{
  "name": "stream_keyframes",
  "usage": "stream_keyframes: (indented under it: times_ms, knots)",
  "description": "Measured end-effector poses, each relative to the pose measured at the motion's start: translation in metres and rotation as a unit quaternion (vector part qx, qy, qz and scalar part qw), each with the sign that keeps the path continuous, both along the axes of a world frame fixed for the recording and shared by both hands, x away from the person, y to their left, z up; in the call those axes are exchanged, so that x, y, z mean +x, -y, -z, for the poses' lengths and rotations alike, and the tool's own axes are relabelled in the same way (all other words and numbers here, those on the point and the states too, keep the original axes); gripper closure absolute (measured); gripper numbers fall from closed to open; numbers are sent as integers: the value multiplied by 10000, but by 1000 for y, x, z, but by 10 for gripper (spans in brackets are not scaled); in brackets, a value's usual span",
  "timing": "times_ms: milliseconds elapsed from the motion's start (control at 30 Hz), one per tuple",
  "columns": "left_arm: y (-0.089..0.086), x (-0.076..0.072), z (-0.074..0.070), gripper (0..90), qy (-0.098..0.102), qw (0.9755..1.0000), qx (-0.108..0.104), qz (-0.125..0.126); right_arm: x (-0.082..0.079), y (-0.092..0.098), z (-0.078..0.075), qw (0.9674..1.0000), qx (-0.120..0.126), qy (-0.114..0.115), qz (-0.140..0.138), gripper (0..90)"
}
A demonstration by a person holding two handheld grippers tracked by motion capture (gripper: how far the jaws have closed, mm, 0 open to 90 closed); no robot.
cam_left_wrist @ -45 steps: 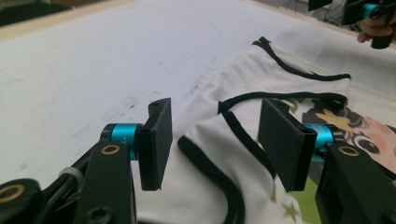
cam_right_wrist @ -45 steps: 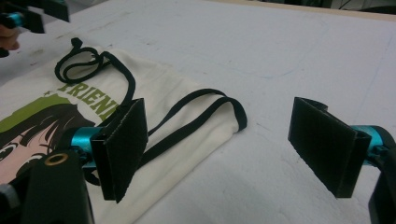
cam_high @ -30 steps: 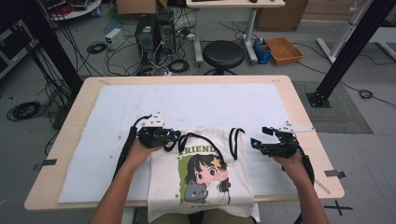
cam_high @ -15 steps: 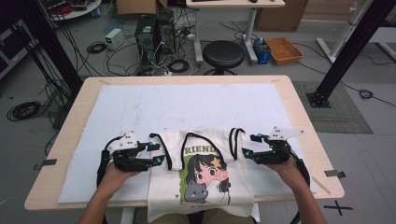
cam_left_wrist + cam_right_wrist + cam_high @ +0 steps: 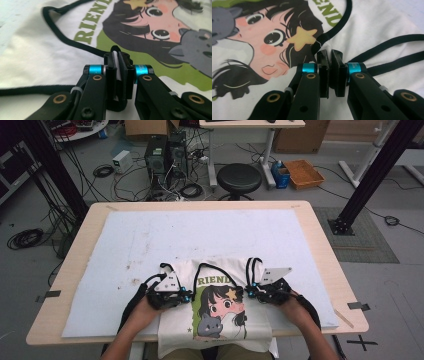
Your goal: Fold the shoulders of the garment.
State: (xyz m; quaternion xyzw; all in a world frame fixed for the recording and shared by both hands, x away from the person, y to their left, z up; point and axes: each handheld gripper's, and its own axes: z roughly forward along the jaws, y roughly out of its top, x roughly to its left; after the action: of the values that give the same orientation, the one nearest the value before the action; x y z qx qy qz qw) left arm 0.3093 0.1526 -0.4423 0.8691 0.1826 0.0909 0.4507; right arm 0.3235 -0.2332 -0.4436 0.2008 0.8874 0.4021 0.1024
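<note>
Lying flat at the near edge of the table (image 5: 320,250), on the white mat (image 5: 150,250), the printed tote bag (image 5: 220,330) runs its long axis from twelve o'clock, where the black handles (image 5: 255,267) loop, down to six o'clock, where its bottom hangs over the table edge. At its nine o'clock side the left gripper (image 5: 186,295) has just snapped its jaws together on the bag's edge; in the left gripper view a white sliver of cloth sits pinched between the pads. At three o'clock the right gripper (image 5: 251,291) has likewise just been closing, its jaws now clamped on the cloth beside a handle. Both hands are equally near, one on each side edge, so I judge the coming lift or fold turns about that twelve-to-six axis.
</note>
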Motion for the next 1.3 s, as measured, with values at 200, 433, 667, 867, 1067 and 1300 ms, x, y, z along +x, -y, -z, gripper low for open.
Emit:
stream_keyframes:
  times_ms: [200,433,667,867,1067,1300]
  knots:
    - [-48,-3,-14,849,-238,9947,-993,69,-7,21,-19,9978,640,29,175,861]
    - [-66,1,-21,453,-464,9827,-1776,-241,-16,29,-23,9967,745,-257,171,599]
    - [-59,22,-15,404,54,9732,-1802,-1430,17,19,-19,9886,544,190,1394,588]
    - [-63,36,-9,296,82,9600,-2276,-1630,43,-10,0,9940,25,-134,1085,793]
    - [-75,36,-7,234,164,9559,-2580,-1392,38,4,-2,9960,226,-134,853,539]
    - [-85,36,-5,236,112,9541,-2774,-1122,29,62,-16,9850,1194,250,1218,190]
